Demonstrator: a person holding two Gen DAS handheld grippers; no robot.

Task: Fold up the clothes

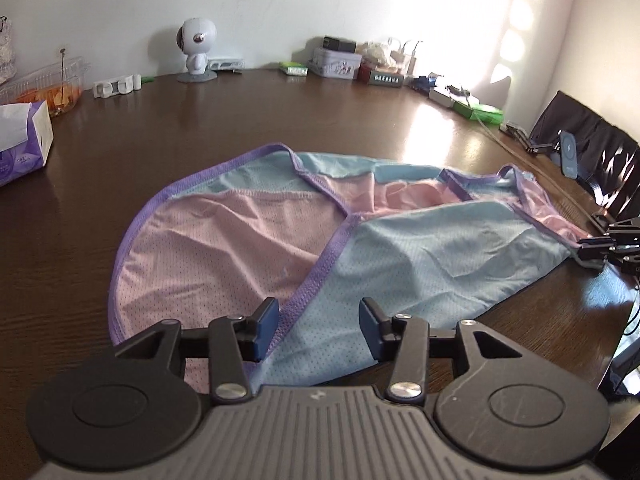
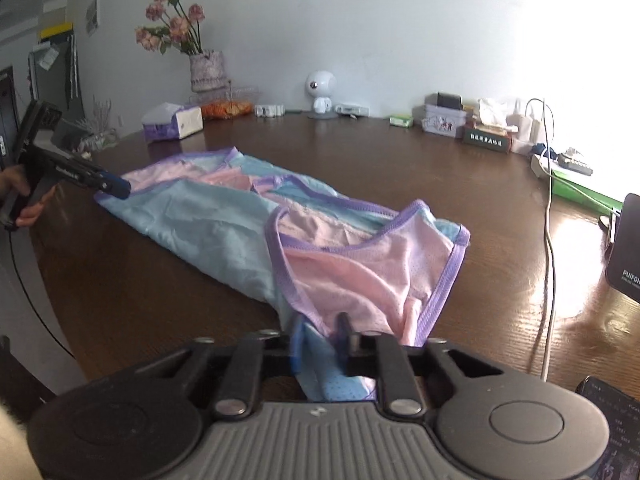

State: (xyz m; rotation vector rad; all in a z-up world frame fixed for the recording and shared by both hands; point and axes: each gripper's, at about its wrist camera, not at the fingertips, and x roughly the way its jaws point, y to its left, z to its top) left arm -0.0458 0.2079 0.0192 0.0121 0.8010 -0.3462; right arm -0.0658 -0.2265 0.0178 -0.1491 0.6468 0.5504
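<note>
From the left wrist camera, the pink and pale-blue mesh garment with purple binding (image 1: 304, 248) lies spread across the dark brown wooden table (image 1: 200, 120), creased, one blue panel lapped over the pink. The left gripper (image 1: 319, 328) stands partly open over the near edge, its blue pads either side of a purple seam and pressing on nothing. The right gripper (image 1: 600, 246) shows at the far right end of the cloth, though this view does not settle its grip. From the right wrist camera, the right gripper (image 2: 320, 340) is nearly closed, pinching a bunched corner of the garment (image 2: 240, 220) between its blue pads. Across the cloth, the left gripper (image 2: 116, 189), held by a hand (image 2: 24, 196), hovers at the far end. The fold looks barely started: the cloth is laid out lengthwise, with one end gripped, the other not yet taken, and the real folds remaining.
</note>
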